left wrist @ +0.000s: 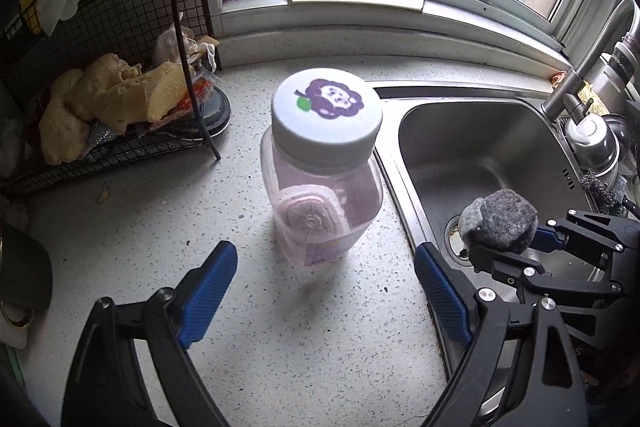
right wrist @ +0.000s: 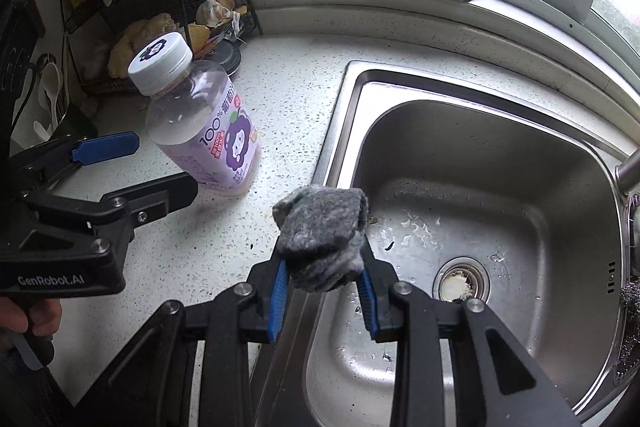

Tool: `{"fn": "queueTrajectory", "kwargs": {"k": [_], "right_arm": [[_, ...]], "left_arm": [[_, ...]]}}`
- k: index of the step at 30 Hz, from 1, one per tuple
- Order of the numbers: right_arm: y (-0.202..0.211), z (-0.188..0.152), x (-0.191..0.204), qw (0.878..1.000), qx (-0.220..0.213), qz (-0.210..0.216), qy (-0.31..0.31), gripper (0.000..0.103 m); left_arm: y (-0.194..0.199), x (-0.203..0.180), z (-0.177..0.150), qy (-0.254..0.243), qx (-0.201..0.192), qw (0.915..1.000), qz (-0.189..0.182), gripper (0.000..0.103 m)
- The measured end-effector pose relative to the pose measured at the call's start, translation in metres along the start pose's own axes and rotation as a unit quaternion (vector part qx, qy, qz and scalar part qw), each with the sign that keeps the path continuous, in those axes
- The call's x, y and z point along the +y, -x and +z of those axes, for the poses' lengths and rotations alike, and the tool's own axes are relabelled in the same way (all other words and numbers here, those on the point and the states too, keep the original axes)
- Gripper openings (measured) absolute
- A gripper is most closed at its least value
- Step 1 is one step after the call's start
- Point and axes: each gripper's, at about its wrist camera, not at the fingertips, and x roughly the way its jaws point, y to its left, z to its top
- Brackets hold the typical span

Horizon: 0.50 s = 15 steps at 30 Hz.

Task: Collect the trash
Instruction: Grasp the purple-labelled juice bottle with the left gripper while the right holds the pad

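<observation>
The bottle [left wrist: 320, 163] stands upright on the tabletop [left wrist: 280, 347] just beside the sink [left wrist: 480, 147], straight ahead of the wide-apart left gripper [left wrist: 324, 295] (the nearer one), while the right gripper [right wrist: 324, 291] is clamped on a gray rag [right wrist: 320, 239] over the sink's edge, and the bottle's bottom is hard to make out.

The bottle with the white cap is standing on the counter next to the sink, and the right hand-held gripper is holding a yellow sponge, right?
Not quite. The right hand-held gripper holds a grey cloth wad, not a yellow sponge, as the right wrist view shows. The bottle does stand on the counter beside the sink.
</observation>
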Motion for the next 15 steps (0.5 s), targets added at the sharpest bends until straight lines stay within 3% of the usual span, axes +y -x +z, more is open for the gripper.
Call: {"fn": "queueTrajectory", "kwargs": {"k": [7,13,14,15], "right_arm": [[-0.013,0.013,-0.004,1.0,0.008,0.001,-0.011,0.029],[-0.024,0.021,-0.007,1.0,0.018,0.004,-0.014,0.029],[-0.025,0.021,-0.007,1.0,0.018,0.004,-0.014,0.029],[-0.025,0.021,-0.008,1.0,0.019,0.004,-0.014,0.029]], "left_arm": [[-0.024,0.004,0.016,-0.005,0.0,1.0,0.007,0.089],[-0.035,0.018,0.025,0.028,-0.009,0.9995,-0.01,0.089],[-0.036,0.02,0.026,0.033,-0.013,0.9993,-0.016,0.088],[-0.036,0.021,0.025,0.036,-0.016,0.9991,-0.018,0.078]]}}
